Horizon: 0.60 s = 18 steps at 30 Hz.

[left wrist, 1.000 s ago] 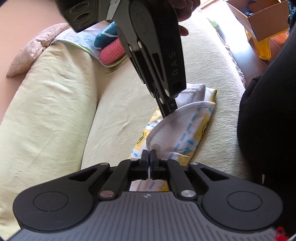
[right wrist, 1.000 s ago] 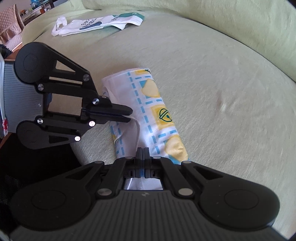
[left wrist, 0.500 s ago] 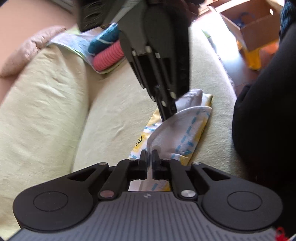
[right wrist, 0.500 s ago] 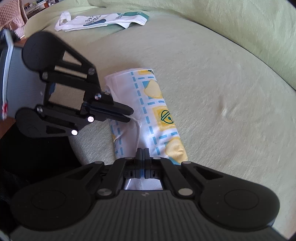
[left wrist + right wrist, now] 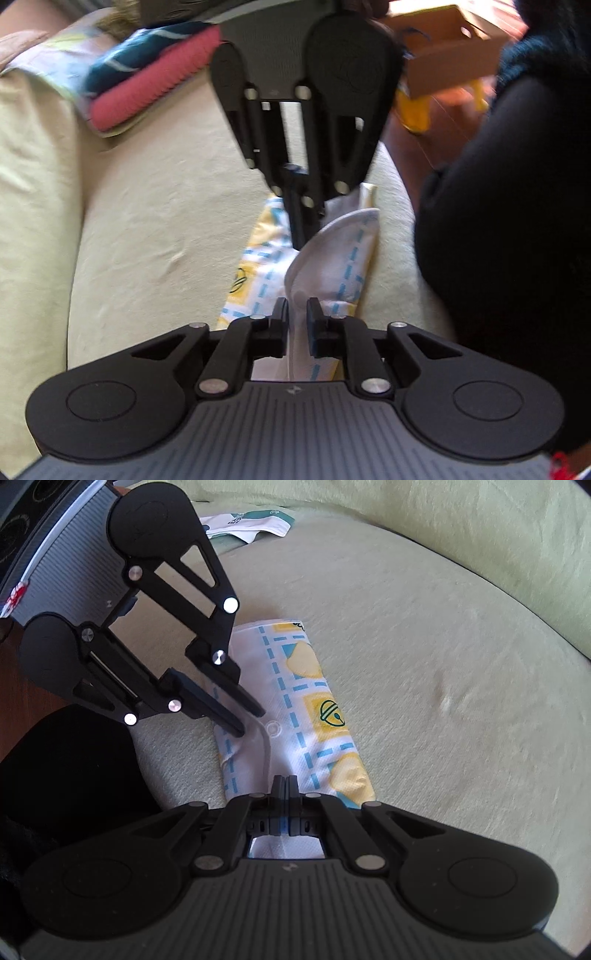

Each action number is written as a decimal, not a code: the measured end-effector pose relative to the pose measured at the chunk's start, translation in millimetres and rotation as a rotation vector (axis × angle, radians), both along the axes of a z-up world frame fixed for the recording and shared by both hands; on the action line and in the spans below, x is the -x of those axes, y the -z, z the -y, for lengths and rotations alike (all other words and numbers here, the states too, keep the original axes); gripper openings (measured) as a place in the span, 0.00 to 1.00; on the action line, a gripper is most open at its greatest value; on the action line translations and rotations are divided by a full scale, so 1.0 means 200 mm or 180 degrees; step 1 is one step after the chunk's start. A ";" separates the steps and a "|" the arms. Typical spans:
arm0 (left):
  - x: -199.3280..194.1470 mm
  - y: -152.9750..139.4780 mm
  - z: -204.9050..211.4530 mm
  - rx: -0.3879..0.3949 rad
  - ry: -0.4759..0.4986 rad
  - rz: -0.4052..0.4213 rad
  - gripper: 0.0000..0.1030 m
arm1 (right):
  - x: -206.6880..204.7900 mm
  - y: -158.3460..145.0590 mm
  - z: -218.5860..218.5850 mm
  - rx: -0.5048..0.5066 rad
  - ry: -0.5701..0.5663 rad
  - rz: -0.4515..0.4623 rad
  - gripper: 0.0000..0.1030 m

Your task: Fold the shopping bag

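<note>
- Left wrist view is motion-blurred; edges of the stacked cloths [image 5: 147,92] at top left are soft and their kind cannot be told.
- A cardboard box [image 5: 443,55] on yellow legs is cut off by the top edge of the left view; its contents are not readable.
- A dark-clothed person [image 5: 517,221] fills the right side of the left view and hides part of the sofa [image 5: 147,221] edge.
- Near end of the shopping bag [image 5: 295,686] is hidden under the right gripper [image 5: 283,786] body in the right view.
- A second bag [image 5: 255,522], white and green, is partly blocked by the left gripper [image 5: 249,722] at the top of the right view; its print is too small to read.
- The shopping bag is seen folded into a narrow strip, lying flat on the pale green sofa seat; white fabric, blue dashed lines, yellow patches, a green bell mark.
- One white flap of the bag [image 5: 332,254] is raised in a curved fold.
- Right gripper jaws are fully closed, pinching the bag's near end.
- Left gripper [image 5: 297,310] jaws are parted narrowly and have just been opening; the white flap's edge runs between the pads, not pressed by them.
</note>
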State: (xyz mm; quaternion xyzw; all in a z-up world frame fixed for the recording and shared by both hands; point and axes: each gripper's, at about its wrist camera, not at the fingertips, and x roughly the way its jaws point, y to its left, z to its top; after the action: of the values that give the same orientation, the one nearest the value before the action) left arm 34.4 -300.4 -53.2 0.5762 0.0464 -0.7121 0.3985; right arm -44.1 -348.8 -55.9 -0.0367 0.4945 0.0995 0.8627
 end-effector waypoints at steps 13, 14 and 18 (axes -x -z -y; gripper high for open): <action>0.08 0.06 -0.09 0.0127 0.0128 0.0373 0.00 | 0.01 0.01 -0.02 0.0027 0.0012 0.0082 0.00; 0.10 0.09 -0.12 0.0227 0.0153 0.0483 0.00 | 0.01 0.01 -0.02 0.0023 0.0016 0.0083 0.00; 0.20 0.19 -0.24 0.0664 0.0107 0.0868 0.00 | 0.00 0.01 -0.02 0.0025 -0.0029 0.0062 0.00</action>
State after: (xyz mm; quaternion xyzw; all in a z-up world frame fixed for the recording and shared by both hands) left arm -5.0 -253.3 -92.1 0.6237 -0.0919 -0.6348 0.4467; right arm -43.8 -345.3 -58.2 -0.0433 0.4862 0.1010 0.8669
